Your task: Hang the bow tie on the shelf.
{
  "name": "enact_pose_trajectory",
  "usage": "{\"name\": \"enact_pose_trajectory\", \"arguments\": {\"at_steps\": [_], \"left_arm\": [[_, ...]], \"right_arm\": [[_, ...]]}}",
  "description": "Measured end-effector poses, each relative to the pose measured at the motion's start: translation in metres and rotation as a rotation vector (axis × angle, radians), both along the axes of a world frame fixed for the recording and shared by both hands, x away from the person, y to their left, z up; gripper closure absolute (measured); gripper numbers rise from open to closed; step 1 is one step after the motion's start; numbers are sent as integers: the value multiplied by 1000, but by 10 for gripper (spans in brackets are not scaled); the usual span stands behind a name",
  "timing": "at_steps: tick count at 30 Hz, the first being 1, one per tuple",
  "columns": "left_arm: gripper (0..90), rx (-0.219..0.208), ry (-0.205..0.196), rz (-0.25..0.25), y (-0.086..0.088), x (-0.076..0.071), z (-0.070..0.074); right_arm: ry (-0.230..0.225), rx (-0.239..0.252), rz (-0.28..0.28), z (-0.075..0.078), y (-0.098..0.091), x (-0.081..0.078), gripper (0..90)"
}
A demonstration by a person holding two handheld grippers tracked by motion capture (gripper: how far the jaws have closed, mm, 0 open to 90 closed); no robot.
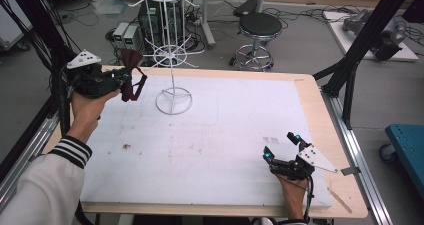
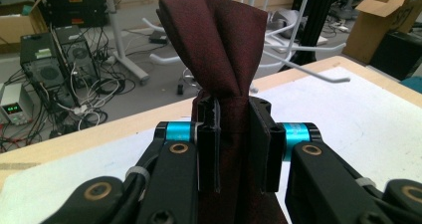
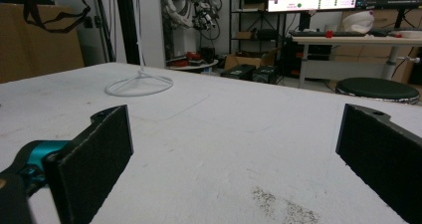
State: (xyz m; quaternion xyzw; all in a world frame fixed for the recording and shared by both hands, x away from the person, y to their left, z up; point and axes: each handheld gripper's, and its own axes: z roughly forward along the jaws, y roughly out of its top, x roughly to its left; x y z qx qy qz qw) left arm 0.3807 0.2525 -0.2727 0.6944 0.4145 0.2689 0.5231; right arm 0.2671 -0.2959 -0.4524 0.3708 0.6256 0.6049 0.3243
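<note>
Dark red cloth (image 2: 219,40) pinched between the left tongs (image 2: 235,149).

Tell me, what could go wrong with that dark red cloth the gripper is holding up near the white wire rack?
The left gripper pinches the dark red cloth at one narrow bunched spot, so it could slip out.

The loose ends hang close to the white wire rack; they might snag on a prong, or a tug might tip the thin rack.

The right gripper sits open far away on the table, so it probably can't help catch anything quickly.
</note>
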Motion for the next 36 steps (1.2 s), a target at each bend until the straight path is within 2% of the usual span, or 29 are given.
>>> {"name": "enact_pose_trajectory", "arguments": {"at_steps": [14, 22, 36], "left_arm": [[757, 12, -4, -4, -17, 5, 5], [757, 38, -11, -7, -27, 7, 10], [757, 45, 5, -8, -37, 11, 7]], "right_arm": [[-3, -1, -2, 0, 0, 0, 7], [-4, -1, -3, 0, -1, 1, 7], [-3, 1, -2, 0, -1, 1, 7]]}}
